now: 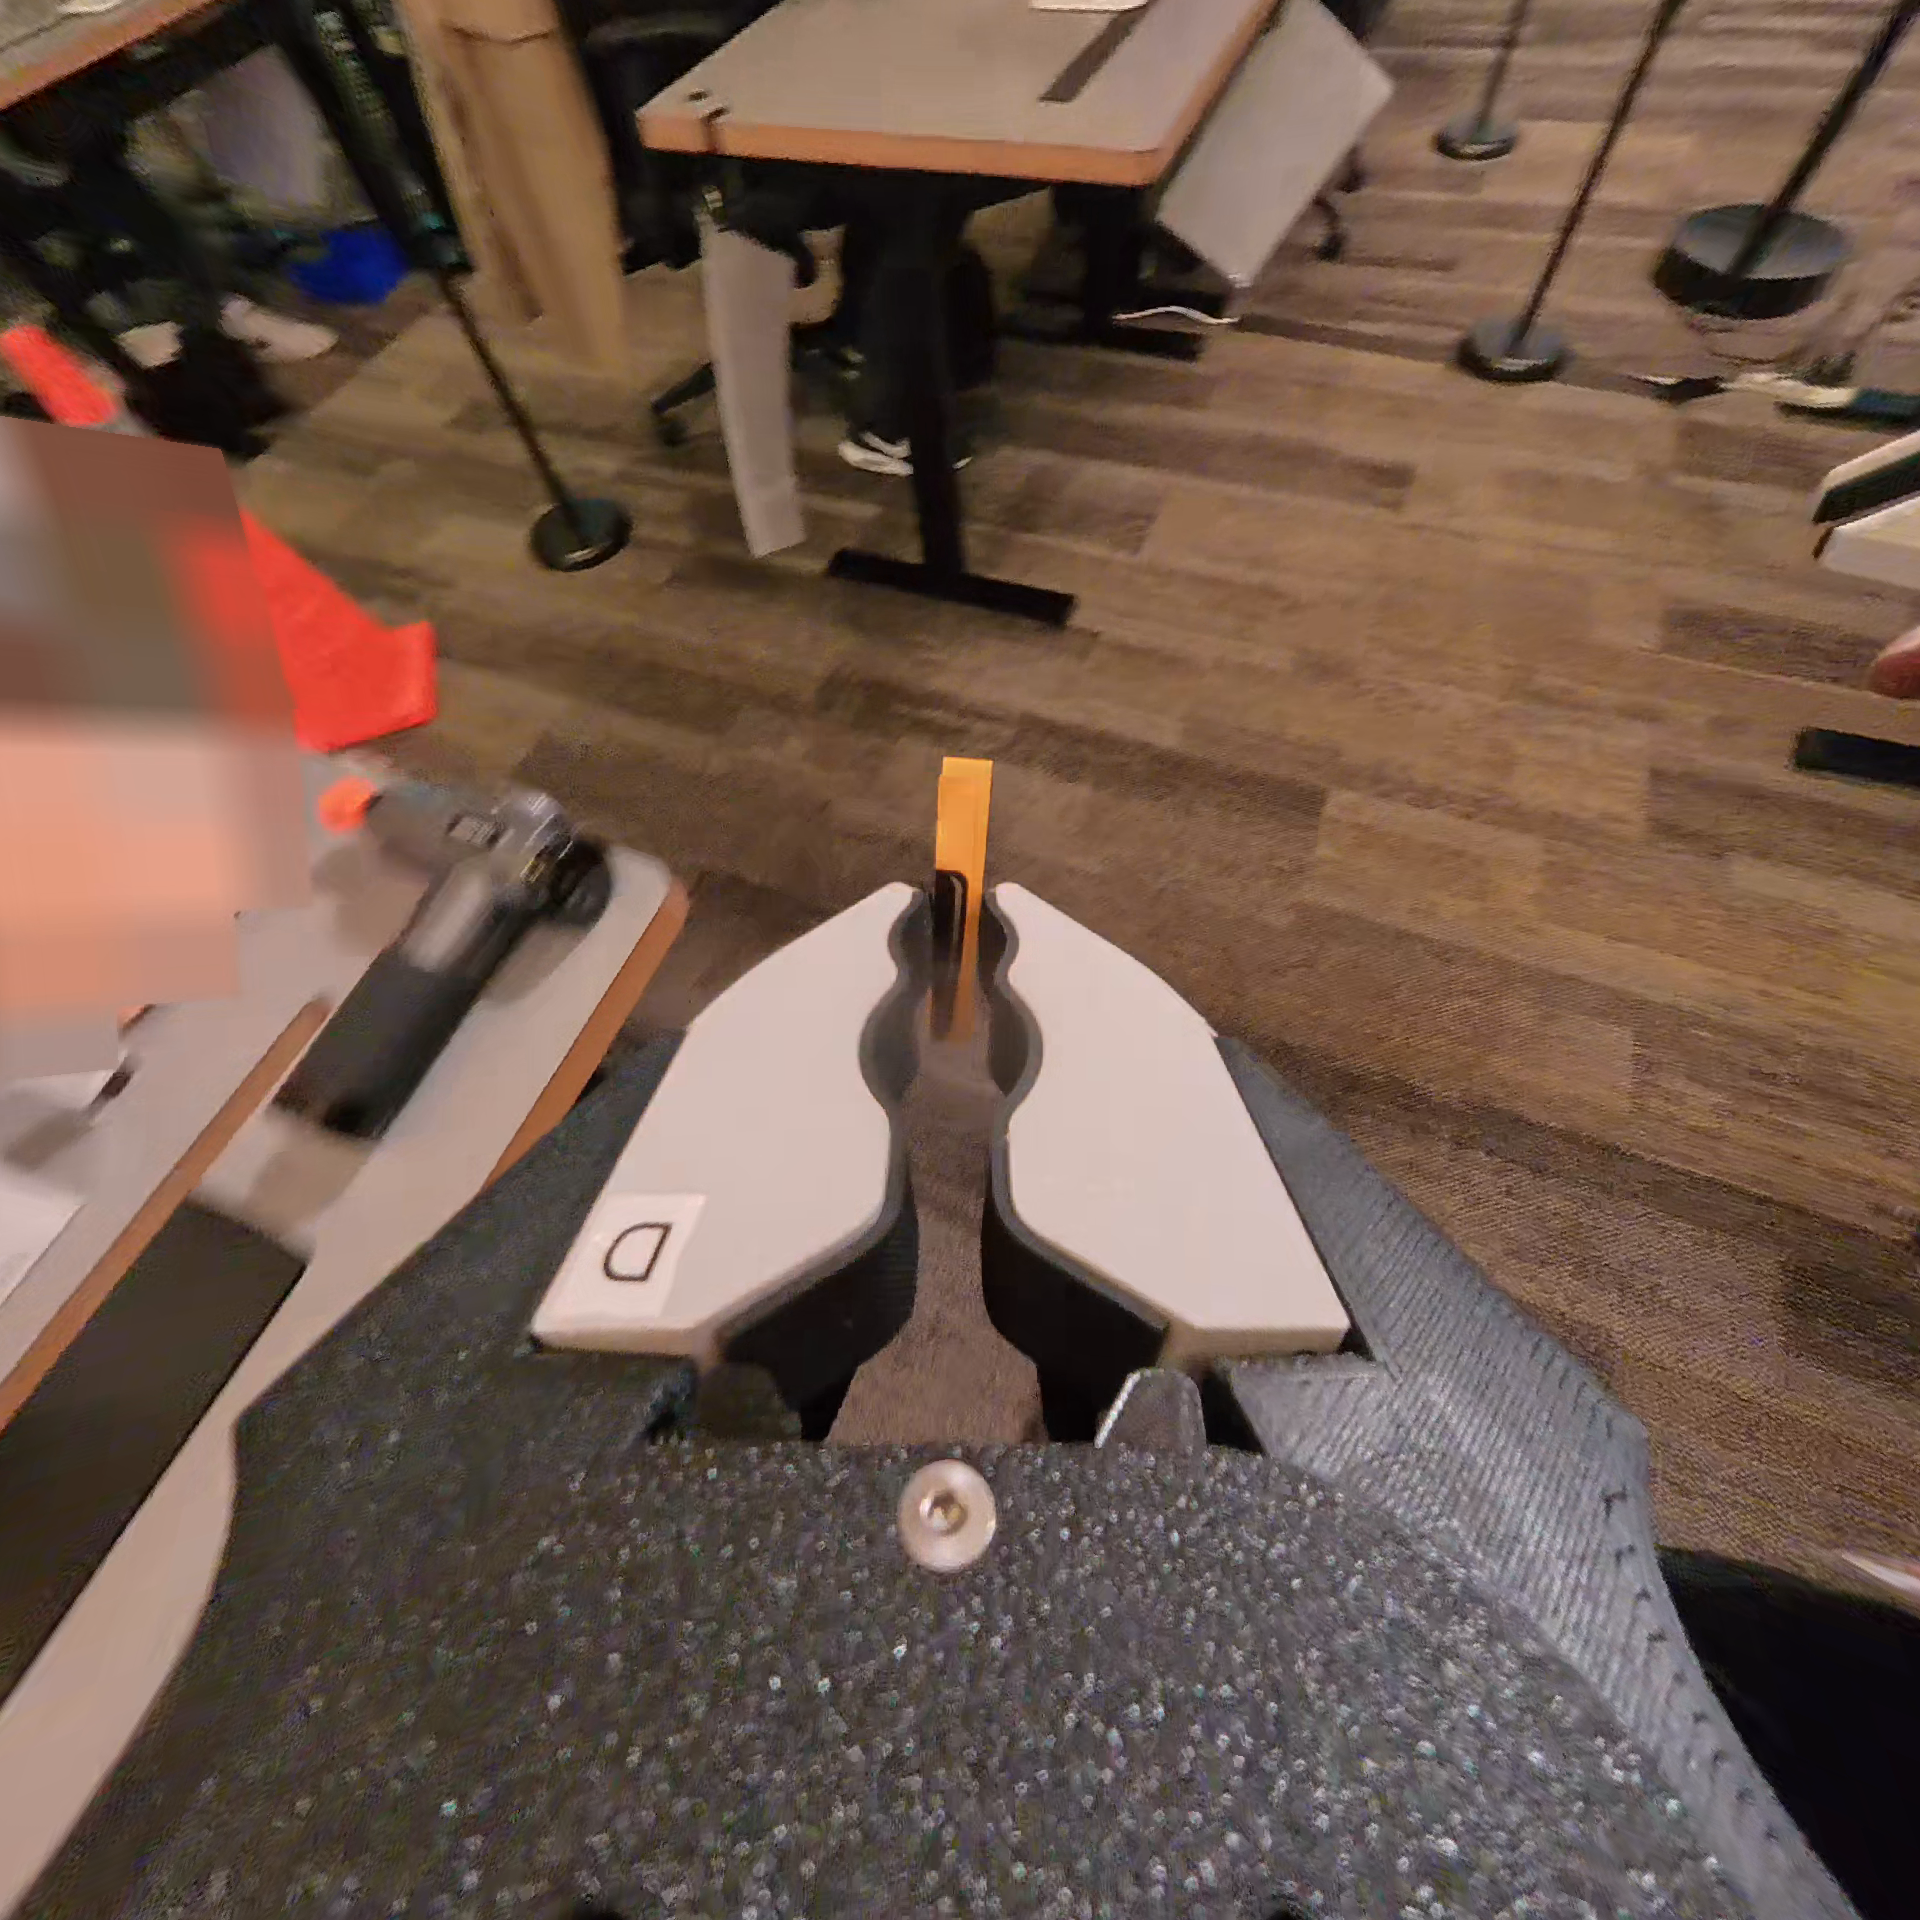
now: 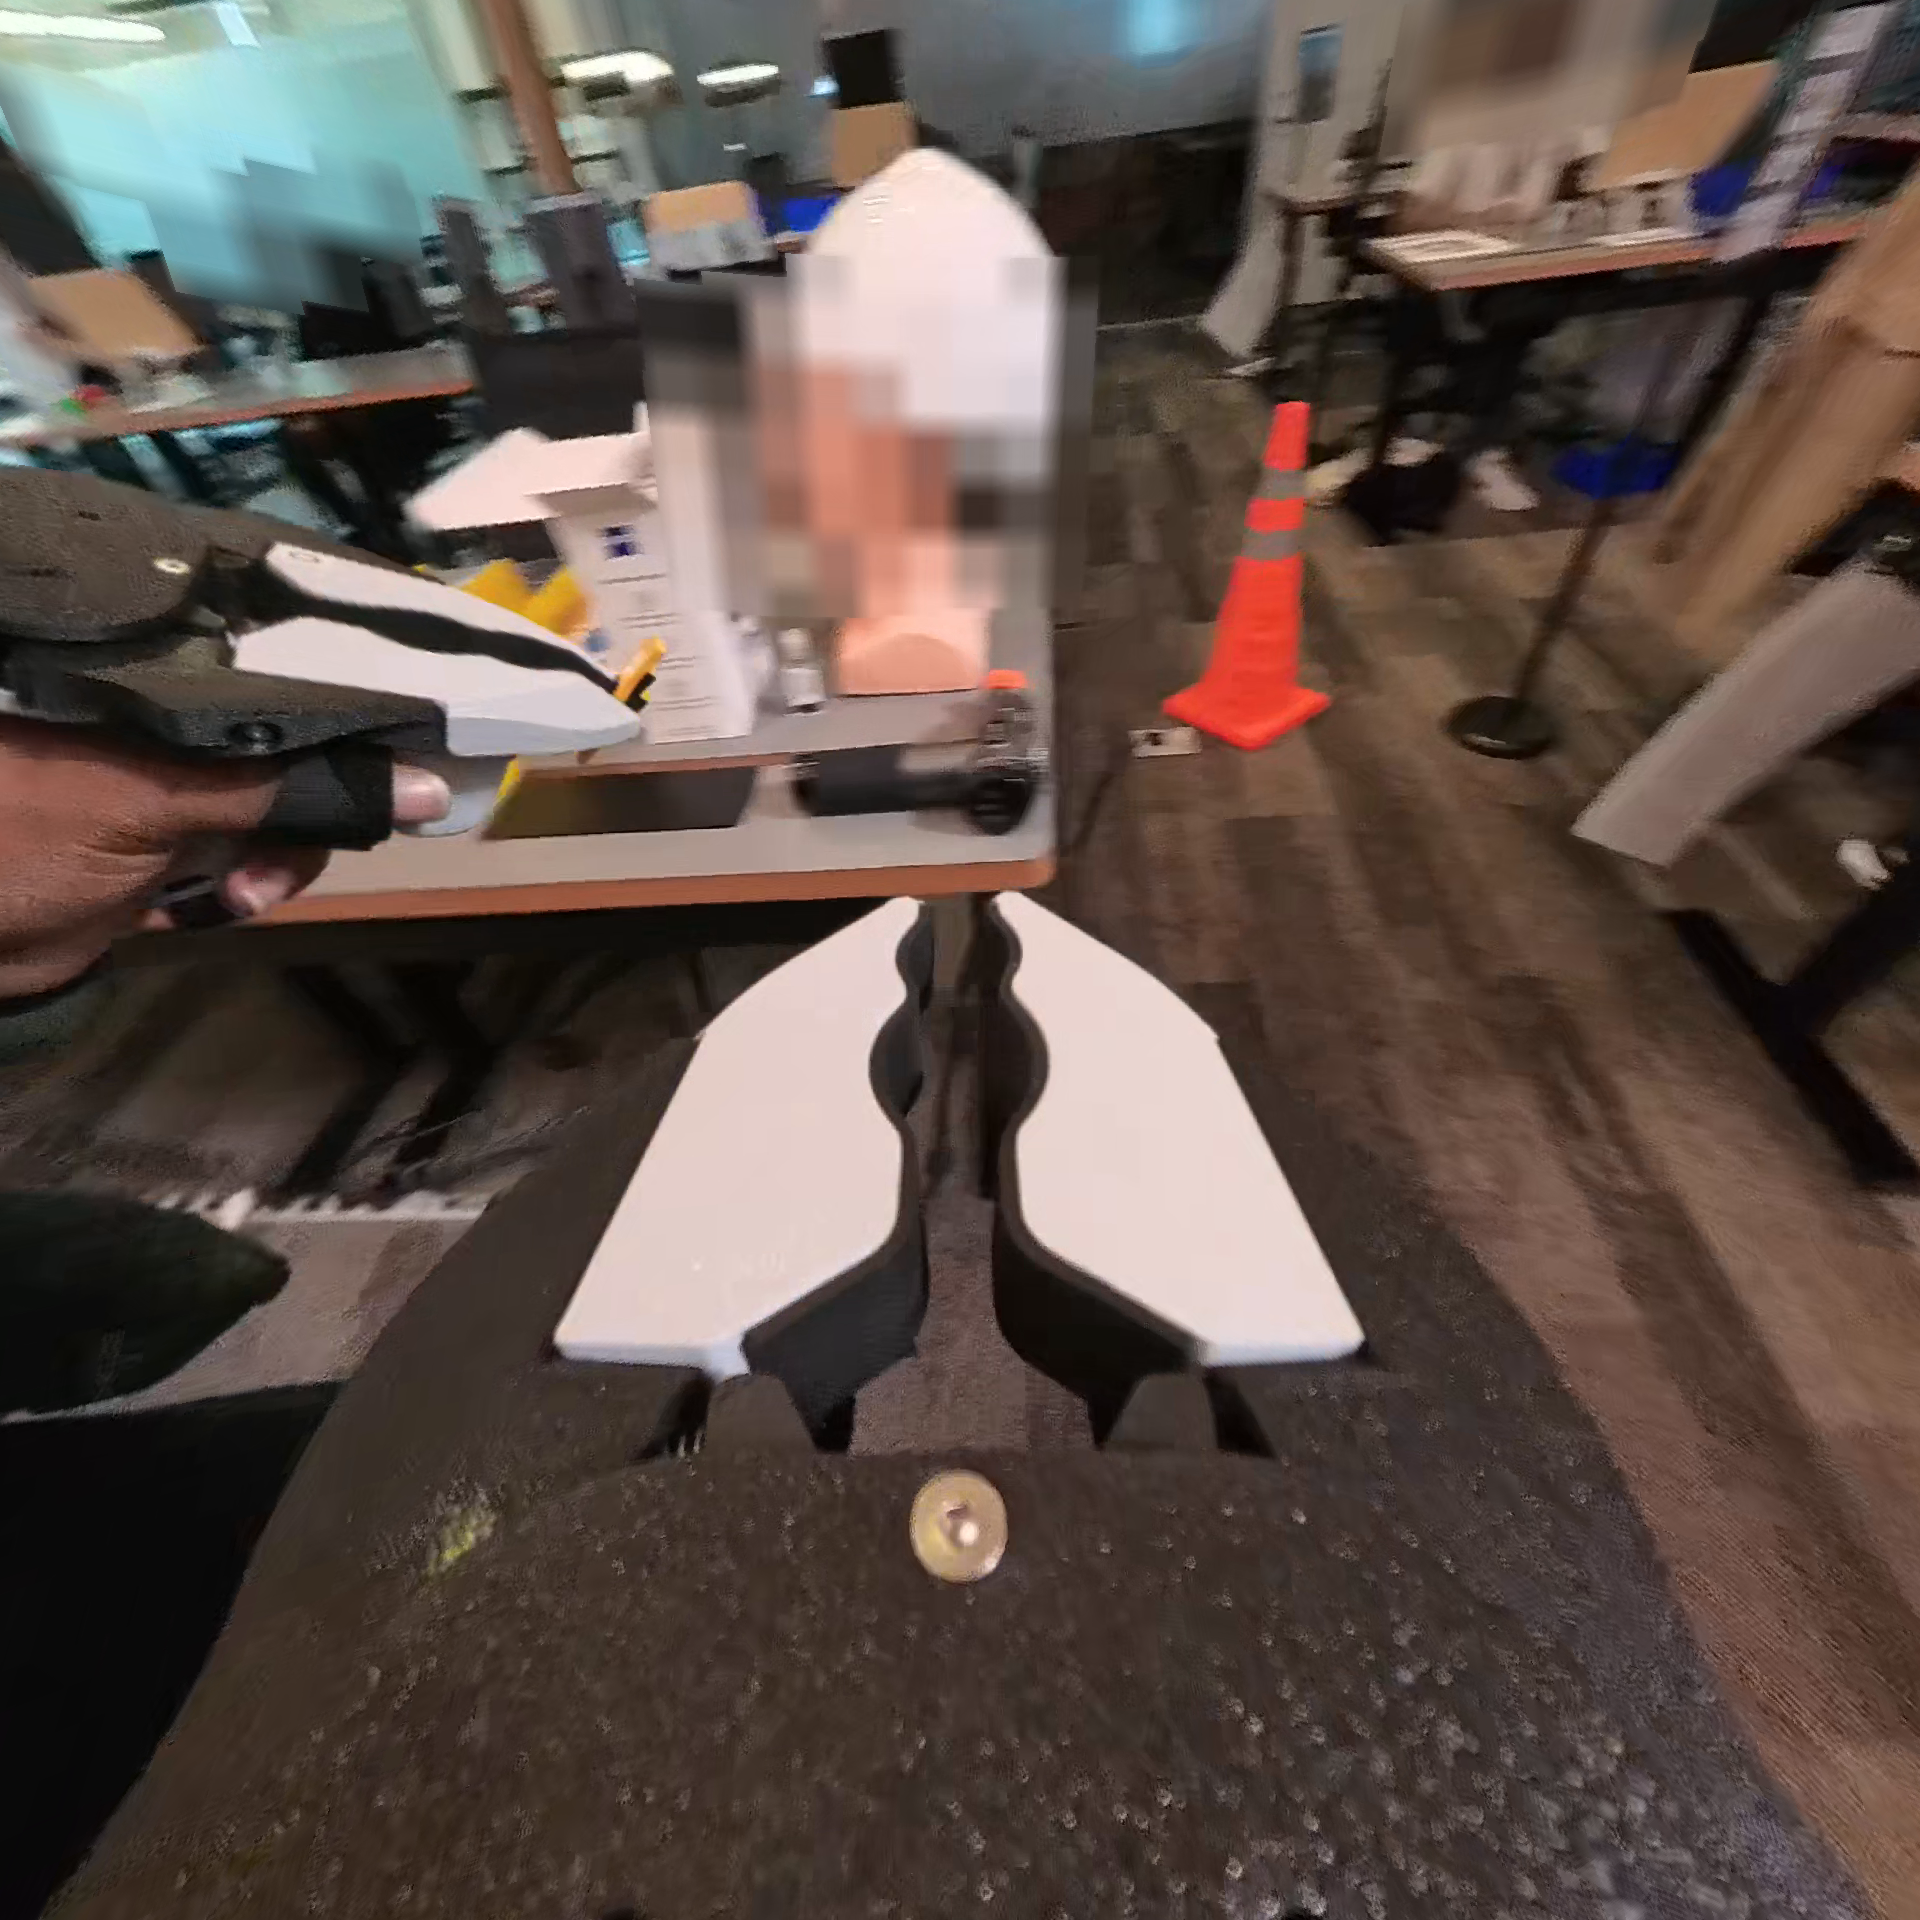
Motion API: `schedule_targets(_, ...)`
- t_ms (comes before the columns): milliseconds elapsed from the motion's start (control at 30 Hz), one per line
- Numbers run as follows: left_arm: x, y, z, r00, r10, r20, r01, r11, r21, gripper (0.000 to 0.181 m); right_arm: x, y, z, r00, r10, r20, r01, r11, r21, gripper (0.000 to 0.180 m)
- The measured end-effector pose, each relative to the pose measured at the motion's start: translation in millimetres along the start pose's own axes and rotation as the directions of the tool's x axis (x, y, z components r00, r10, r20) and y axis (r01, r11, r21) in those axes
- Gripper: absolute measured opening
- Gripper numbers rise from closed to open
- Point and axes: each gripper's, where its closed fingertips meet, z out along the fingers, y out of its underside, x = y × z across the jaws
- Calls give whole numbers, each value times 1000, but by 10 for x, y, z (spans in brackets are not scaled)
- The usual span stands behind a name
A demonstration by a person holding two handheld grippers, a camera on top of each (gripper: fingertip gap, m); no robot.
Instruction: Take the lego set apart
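Orange lego piece (image 1: 964, 831) pinched upright in left claw (image 1: 961, 914) tips, off the desk (image 1: 623, 935) edge over the floor | looks light, rigid, slick; grip flat faces | right claw (image 2: 958, 914) nearly closed, empty, pointing at desk.

Both wrist cameras look forward along their fingers, sharing the grey table (image 1: 343, 1195) (image 2: 727, 852) and, seemingly, one orange cone (image 1: 343, 665) (image 2: 1262, 623).

Likely lab: desks (image 1: 935, 94), cone (image 2: 1262, 613).
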Motion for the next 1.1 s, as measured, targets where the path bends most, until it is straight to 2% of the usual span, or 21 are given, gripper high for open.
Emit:
schedule_targets(133,105,-512,1264,994,21,-110,-20,1000,12,9,1065,6,169,993,36,-113,-37,999,-6,8)
schedule_targets(233,-20,-848,2289,988,14,-157,-9,999,37,9,1877,32,491,987,-1,-160,-5,999,-33,7)
schedule_targets(400,-639,-1500,3888,971,-133,-200,139,990,17,9,3209,-233,1285,974,-70,-217,41,990,-137,5)
schedule_targets(567,-1524,-2295,4919,970,-185,-160,191,981,22,9,4234,-899,2361,980,-118,-160,92,983,-161,4)
schedule_targets(700,-2418,-2686,5561,979,-199,-54,201,979,43,9,4887,-1193,3494,995,-86,-41,79,985,-154,4)
schedule_targets(900,-4074,-2602,6450,936,-314,159,313,949,33,9,5571,-1459,5597,965,-158,211,189,972,-136,3)
schedule_targets(1000,-5031,-2607,6691,885,-371,281,383,924,12,9,5739,-1738,6727,925,-153,347,208,970,-127,3)
schedule_targets(1100,-6046,-2832,6670,819,-401,411,407,910,78,8,5689,-2246,7898,855,-153,495,235,966,-107,3)
